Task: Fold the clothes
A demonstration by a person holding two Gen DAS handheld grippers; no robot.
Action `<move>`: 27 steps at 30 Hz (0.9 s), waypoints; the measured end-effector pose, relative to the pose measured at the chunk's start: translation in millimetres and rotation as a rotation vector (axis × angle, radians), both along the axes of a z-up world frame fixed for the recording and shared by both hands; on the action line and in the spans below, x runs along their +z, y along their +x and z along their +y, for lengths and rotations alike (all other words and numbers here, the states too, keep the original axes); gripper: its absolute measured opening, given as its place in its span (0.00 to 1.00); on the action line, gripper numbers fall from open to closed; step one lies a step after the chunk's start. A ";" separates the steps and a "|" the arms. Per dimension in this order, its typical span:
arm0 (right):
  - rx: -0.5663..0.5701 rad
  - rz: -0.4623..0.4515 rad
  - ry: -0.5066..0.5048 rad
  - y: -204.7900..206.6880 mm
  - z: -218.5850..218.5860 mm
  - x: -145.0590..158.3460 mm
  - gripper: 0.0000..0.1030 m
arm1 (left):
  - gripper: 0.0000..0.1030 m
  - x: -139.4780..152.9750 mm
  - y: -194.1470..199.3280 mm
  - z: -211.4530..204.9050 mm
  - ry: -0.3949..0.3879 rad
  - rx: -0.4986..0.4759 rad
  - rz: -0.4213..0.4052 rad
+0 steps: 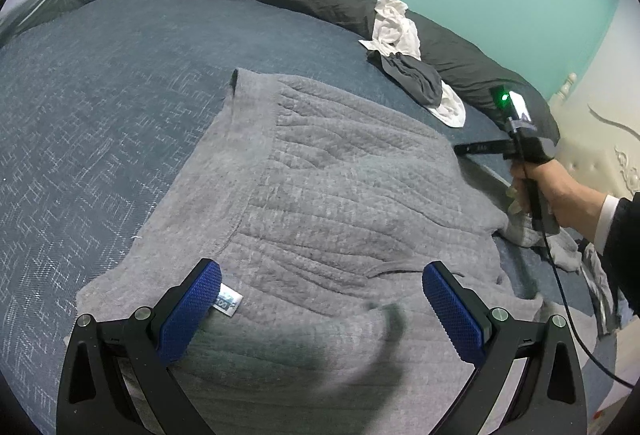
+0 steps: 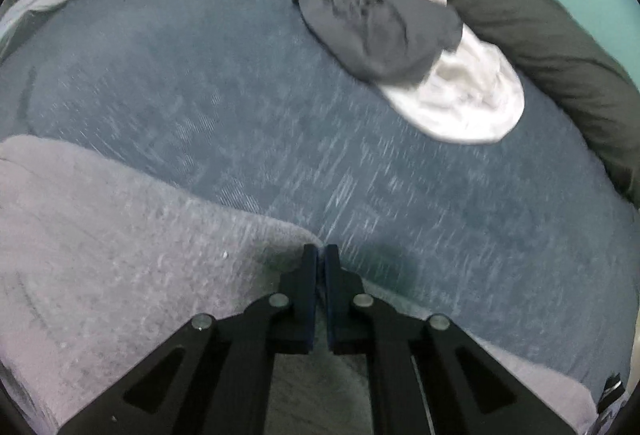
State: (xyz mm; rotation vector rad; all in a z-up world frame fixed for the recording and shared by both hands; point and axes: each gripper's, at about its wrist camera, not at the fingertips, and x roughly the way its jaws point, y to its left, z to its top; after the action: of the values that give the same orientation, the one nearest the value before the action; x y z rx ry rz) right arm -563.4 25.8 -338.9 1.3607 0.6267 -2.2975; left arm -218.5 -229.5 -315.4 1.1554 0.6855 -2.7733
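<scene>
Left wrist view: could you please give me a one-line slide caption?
Open left gripper hovers over a grey sweater spread on the blue bed, right gripper at its far edge.

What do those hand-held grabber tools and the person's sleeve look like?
Left gripper: black hinged arms with silver rivets and blue textured pads. Right gripper: the same black frame, with a green light and a black cable. Dark sleeve, white cuff.
</scene>
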 end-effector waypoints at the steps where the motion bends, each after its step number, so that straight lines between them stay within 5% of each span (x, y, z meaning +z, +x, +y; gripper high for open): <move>1: -0.016 0.013 -0.007 -0.8 1.6 2.8 0.04 | 1.00 0.3 0.6 -1.9 0.005 0.005 0.002; 6: -0.092 0.094 -0.112 0.2 4.9 31.8 0.14 | 1.00 0.4 2.5 -9.0 0.023 0.031 0.003; 8: -0.029 0.078 -0.190 9.2 -12.3 45.8 0.32 | 1.00 0.7 3.0 -10.5 0.026 0.038 0.002; 10: 0.041 0.055 -0.240 17.2 -31.6 54.2 0.37 | 1.00 2.0 4.1 -11.5 0.020 0.040 0.003; 16: 0.344 -0.023 -0.252 60.8 -113.7 51.2 0.40 | 1.00 3.1 9.5 -28.9 0.005 0.089 -0.010; 27: 0.572 -0.045 -0.157 102.9 -208.4 21.5 0.45 | 1.00 -0.4 19.3 -58.0 0.001 0.149 -0.035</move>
State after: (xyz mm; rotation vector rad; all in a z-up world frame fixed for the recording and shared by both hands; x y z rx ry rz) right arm -460.5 -182.6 -317.4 0.9945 0.6961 -1.8087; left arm -199.2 -287.5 -315.8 1.1024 0.7377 -2.6241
